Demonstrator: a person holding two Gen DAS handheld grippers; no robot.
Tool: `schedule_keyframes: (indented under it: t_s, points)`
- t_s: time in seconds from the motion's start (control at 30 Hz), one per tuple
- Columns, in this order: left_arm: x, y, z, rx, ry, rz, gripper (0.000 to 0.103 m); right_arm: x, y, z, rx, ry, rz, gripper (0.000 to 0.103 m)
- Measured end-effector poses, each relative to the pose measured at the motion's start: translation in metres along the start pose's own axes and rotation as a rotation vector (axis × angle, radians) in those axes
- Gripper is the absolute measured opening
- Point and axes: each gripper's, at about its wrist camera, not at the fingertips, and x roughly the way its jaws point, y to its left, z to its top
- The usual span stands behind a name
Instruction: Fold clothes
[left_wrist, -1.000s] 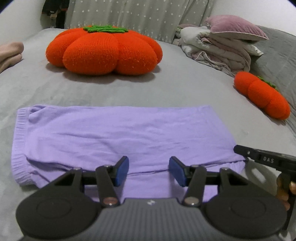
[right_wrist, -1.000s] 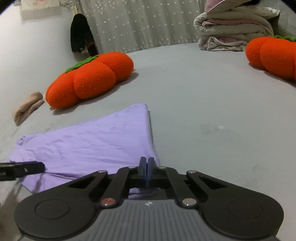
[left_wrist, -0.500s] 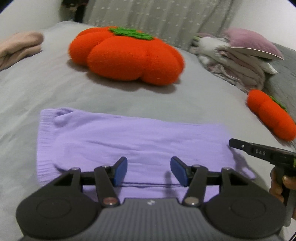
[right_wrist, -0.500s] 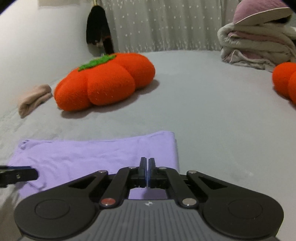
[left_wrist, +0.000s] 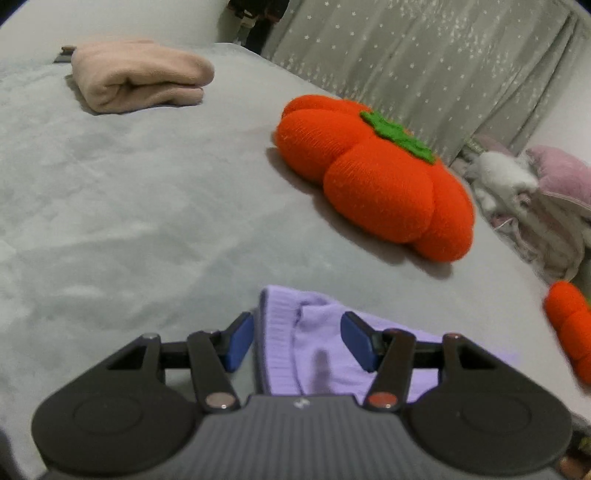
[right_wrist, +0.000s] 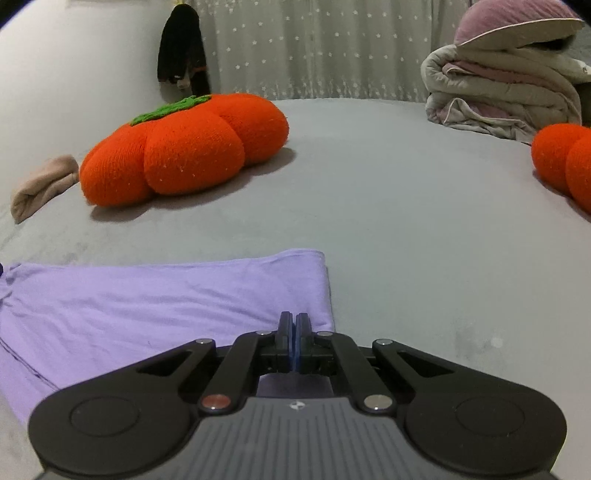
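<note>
Purple garment (right_wrist: 166, 295) looks soft and limp, best pinched at its ribbed end, framed by the half-open, empty left gripper (left_wrist: 297, 341); right gripper (right_wrist: 294, 334) is closed, gripping nothing visible.

Matt lilac knit garment (right_wrist: 155, 299) on a soft, velvety grey bedcover (right_wrist: 406, 206).

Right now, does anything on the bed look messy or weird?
Nothing is spilled or broken. The purple garment lies flat, half folded with a few wrinkles. A beige folded cloth sits tidy. The only jumble is the heap of bedding bunched loosely at the far edge of the bed.
</note>
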Motion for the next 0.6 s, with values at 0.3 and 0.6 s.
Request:
schedule_keyframes:
  t_s: [0.3, 0.6]
  points:
    - [0.016, -0.035, -0.006, 0.091, -0.005, -0.130, 0.058, -0.001, 0.014, 0.008, -0.067, 0.008, -0.033, 0.007]
    - [0.047, -0.021, -0.011, 0.035, 0.042, -0.098, 0.057, 0.019, 0.024, 0.026, -0.104, 0.013, -0.022, 0.008]
